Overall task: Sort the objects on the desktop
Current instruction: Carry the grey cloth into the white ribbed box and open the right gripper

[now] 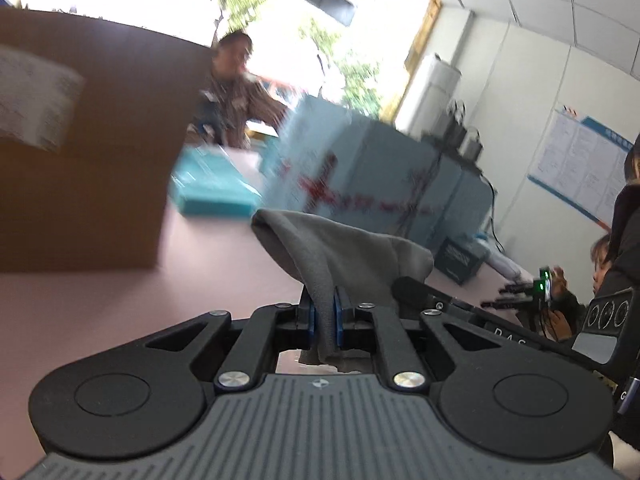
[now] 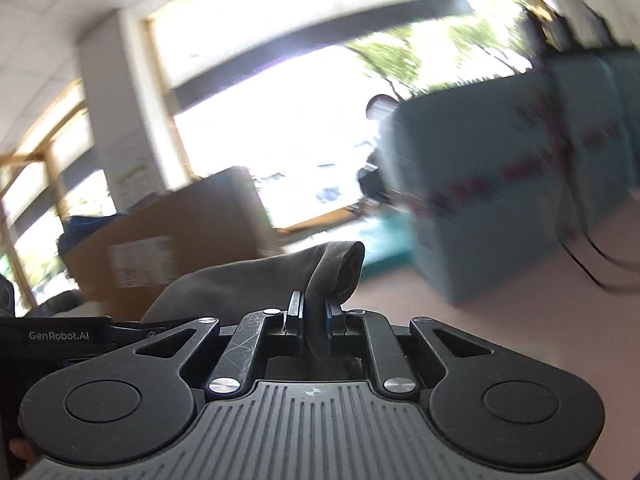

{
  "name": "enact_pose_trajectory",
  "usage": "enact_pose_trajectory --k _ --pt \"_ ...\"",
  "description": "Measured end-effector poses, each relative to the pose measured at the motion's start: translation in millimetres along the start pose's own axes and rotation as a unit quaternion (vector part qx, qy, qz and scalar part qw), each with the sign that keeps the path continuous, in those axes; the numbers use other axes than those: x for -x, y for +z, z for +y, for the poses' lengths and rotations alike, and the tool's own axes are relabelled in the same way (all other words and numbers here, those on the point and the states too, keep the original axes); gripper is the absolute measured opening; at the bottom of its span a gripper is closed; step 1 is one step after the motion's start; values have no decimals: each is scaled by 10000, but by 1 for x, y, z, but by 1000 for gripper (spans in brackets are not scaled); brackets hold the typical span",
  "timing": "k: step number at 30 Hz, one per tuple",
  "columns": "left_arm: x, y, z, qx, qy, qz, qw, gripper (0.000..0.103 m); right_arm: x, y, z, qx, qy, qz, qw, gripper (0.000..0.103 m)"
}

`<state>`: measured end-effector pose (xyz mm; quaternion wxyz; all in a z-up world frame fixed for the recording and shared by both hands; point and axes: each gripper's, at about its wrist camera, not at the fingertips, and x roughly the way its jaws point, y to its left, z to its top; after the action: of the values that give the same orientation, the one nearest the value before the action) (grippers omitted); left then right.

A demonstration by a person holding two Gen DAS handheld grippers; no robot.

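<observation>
- The left hand-held gripper [image 1: 324,316] is clamped on a grey cloth [image 1: 340,252]; its blue pads pinch a bunched fold, and the rest of the fabric rises in front of the fingers.
- The right hand-held gripper [image 2: 312,316] is likewise closed on the grey cloth [image 2: 256,280], gripping another bunched part, with a rolled end standing above the fingers.
- The cloth hangs between the two grippers above the pink desk [image 1: 224,264], apparently lifted clear of it, though the fabric's lower edge is hidden.
- Both views are smeared by motion, so the far things are only roughly readable: a brown cardboard box [image 1: 92,160] towards the desk's left side, a teal flat box [image 1: 212,188] behind it, and a pale blue case with red markings [image 1: 360,184] further back.
- Judgement: the step in hand seems to be carrying or spreading the cloth with two grips.
- To do it well, keep both grips firm and move the hands together at even height, so the fabric neither slips nor drags.
- Steer clear of the cardboard box, and set the cloth down before loosening either grip.
</observation>
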<state>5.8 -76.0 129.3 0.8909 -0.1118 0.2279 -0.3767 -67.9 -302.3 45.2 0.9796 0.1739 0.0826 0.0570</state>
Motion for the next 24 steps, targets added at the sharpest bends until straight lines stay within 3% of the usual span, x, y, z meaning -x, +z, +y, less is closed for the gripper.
enact_pose_trajectory --k 8,12,16,21,24 --pt "143 10 54 -89 799 -775 9937 8 -11 4 128 509 1407 -289 9883 10" --pt "195 10 90 127 1179 -899 9889 8 -34 -7 188 870 1640 -70 9826 10" --pt "219 10 126 251 1626 -678 9840 9 -67 -23 230 996 1767 385 9785 10" --pt "214 9 184 1074 1856 112 9767 10 -110 -41 264 908 1614 1154 9759 10" --pt "205 7 205 1212 2112 524 9685 10 -127 -55 279 839 1565 1614 9708 10"
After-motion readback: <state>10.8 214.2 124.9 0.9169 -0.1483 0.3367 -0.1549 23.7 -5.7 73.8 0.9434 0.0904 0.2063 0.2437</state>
